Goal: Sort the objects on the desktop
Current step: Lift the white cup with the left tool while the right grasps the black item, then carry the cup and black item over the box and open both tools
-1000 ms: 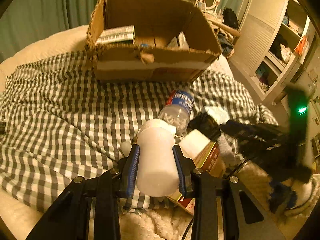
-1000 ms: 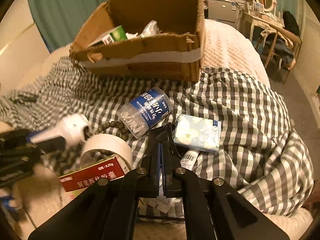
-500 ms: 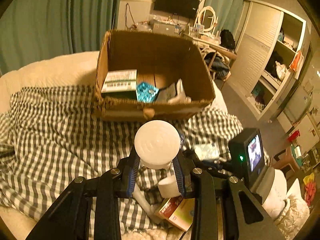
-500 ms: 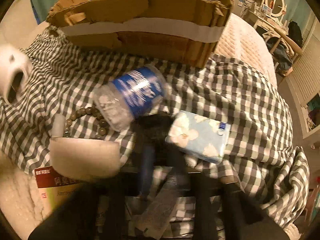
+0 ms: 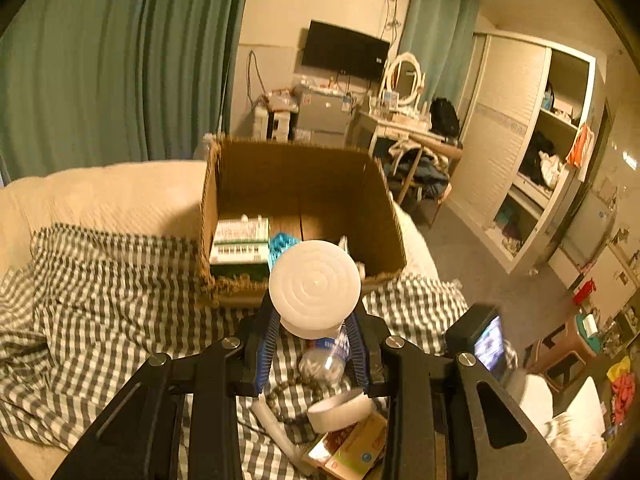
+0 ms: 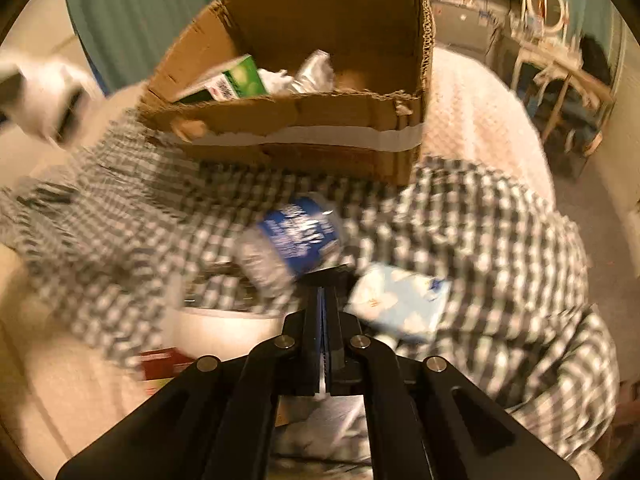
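Carrying a white jar (image 5: 314, 286) in the left gripper (image 5: 312, 344), jaws part-closed and pressing on its sides, lid end facing forward, raised just short of the near wall of the cardboard box (image 5: 304, 184). Sitting already inside that box: a green-and-white carton (image 5: 239, 242) at its left, a crumpled blue wrapper (image 5: 282, 242) beside it. Judging the step in hand as the transfer of the jar into the box; needing next a little more reach forward, past the near wall, then a release over the bare floor of the box. Lying on the checked cloth (image 6: 500, 232) in front of the box: a blue-labelled plastic bottle (image 6: 292, 240), and to its right a pale blue tissue pack (image 6: 400, 304). Hovering over the gap between those two, the right gripper (image 6: 323, 304), jaws just beginning to part from nearly shut, holding nothing, probably lining up for the bottle or the pack.
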`<state>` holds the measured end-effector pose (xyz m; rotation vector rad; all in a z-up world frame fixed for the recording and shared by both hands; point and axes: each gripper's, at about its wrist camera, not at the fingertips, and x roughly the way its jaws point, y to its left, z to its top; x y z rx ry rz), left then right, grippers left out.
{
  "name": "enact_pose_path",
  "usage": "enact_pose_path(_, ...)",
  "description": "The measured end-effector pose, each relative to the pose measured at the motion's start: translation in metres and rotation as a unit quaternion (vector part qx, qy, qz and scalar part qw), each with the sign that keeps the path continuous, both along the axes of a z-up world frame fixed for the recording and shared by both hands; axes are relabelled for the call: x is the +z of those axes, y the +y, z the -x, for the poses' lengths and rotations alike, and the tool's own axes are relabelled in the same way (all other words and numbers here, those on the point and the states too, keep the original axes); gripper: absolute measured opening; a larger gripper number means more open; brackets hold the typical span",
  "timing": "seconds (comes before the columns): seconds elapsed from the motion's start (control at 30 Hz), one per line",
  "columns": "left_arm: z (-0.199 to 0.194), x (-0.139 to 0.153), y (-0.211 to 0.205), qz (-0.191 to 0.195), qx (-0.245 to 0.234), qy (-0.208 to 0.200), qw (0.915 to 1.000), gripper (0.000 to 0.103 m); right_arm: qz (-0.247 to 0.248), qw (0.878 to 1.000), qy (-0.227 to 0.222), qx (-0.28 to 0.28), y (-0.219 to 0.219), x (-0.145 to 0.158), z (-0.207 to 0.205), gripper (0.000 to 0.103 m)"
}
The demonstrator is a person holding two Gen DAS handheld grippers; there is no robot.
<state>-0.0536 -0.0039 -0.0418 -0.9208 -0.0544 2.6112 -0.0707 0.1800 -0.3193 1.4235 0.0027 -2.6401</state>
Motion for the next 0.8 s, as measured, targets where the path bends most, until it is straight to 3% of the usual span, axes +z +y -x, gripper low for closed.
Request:
enact_pose_path(0.03,0.001,0.005,0.0,0.0,0.001,0.006,1.0,0.033,-0.003,1.0,-0.008,0.006,-0.003,-0.007,0.004,0.039)
enact_pose_path(0.1,0.005,0.013,0.0,0.001,0.003,0.016,0.9999,0.033,-0.012,1.0,-0.02,0.02,-0.009,-0.018,0.007,0.048)
enact_pose_path(0.23,0.017,0.021,-0.002,-0.002,0.005,0.025,0.9997,0.033,-0.034,0.997,-0.053,0.038,-0.02,-0.036,0.021,0.048)
enact_pose_path(0.33,0.026,0.023,-0.002,-0.005,0.007,0.027,0.9996,0.033,-0.018,0.993,-0.111,0.035,-0.015,-0.063,0.038,0.051)
enact_pose_path(0.43,0.034,0.022,-0.002,-0.007,0.007,0.026,0.9996,0.033,-0.009,0.995,-0.099,0.02,-0.01,-0.063,0.046,0.043)
enact_pose_path(0.53,0.038,0.021,-0.002,-0.007,0.006,0.029,0.9995,0.033,0.024,0.996,-0.083,0.007,0.0,-0.053,0.047,0.043)
enact_pose_path(0.63,0.042,0.022,-0.001,-0.009,0.005,0.032,0.9994,0.033,0.05,0.997,-0.06,-0.004,0.012,-0.033,0.041,0.042)
enact_pose_path(0.8,0.051,0.025,-0.001,-0.012,0.003,0.04,0.9991,0.033,0.051,0.999,-0.005,-0.008,0.019,0.011,0.022,0.042)
